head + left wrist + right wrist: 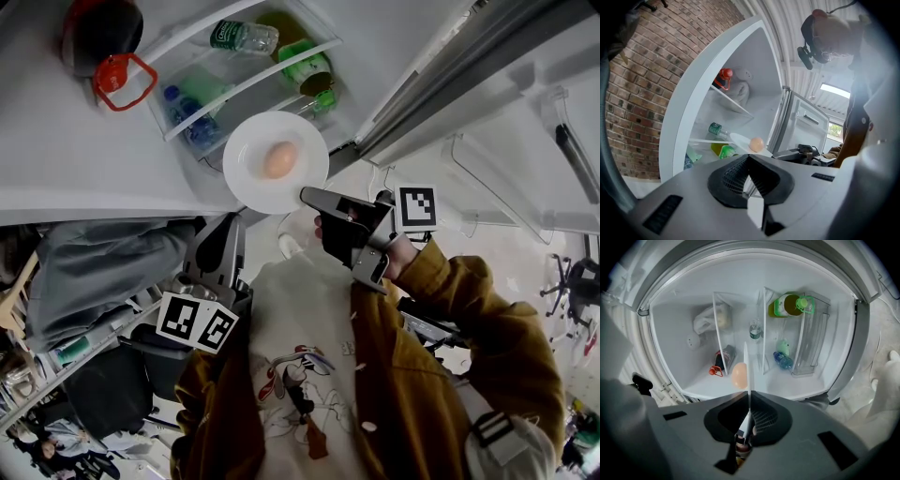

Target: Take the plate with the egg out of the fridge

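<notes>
**Jaws pinch plate rim as egg comes clear of the fridge**

Jaws of the right gripper are clamped on the near rim of the white plate, which its own view shows edge-on. The egg sits near the plate's middle. The left gripper hangs lower, close to the person's chest. Its jaws are pressed together with nothing between them, and it takes no part in the hold. The plate rides level in the air in front of the open fridge, apart from every shelf. Behind it, a green bottle, a water bottle and a red-handled jug stand on the racks. By this look, the lift-out is all but done. What remains is to draw the plate fully away without tipping the loose egg.
</notes>
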`<state>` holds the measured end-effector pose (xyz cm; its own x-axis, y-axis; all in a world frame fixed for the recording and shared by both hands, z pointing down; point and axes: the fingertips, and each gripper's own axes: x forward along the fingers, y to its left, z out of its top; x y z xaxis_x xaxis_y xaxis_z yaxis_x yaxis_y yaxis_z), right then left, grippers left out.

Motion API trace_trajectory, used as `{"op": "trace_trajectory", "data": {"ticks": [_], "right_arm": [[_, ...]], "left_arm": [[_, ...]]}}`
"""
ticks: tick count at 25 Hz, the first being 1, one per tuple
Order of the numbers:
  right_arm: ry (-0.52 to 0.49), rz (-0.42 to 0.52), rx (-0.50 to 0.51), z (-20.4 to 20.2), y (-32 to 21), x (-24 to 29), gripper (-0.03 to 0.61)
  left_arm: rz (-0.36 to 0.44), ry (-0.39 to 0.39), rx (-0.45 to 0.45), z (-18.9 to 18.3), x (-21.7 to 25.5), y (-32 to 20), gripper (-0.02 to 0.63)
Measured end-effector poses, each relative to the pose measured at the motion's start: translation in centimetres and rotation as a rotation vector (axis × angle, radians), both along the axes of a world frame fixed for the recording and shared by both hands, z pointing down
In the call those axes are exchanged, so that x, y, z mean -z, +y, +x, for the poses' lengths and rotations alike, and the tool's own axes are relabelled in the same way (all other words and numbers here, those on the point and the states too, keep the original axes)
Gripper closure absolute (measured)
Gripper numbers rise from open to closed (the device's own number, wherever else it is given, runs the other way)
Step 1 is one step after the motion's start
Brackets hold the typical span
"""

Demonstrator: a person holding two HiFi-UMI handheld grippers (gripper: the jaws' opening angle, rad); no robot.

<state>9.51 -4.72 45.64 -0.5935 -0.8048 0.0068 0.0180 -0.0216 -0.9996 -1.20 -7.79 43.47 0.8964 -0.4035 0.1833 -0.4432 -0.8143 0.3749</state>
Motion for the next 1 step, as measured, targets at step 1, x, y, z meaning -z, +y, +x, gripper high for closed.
{"op": "trace_trajectory", "data": {"ticks": [1], "right_arm": [[0.001,0.0,0.0,-0.01,0.03,-0.01,0.558]], "left_arm": [[0.0,0.0,0.0,-0.02,0.01,0.03,0.606]]}}
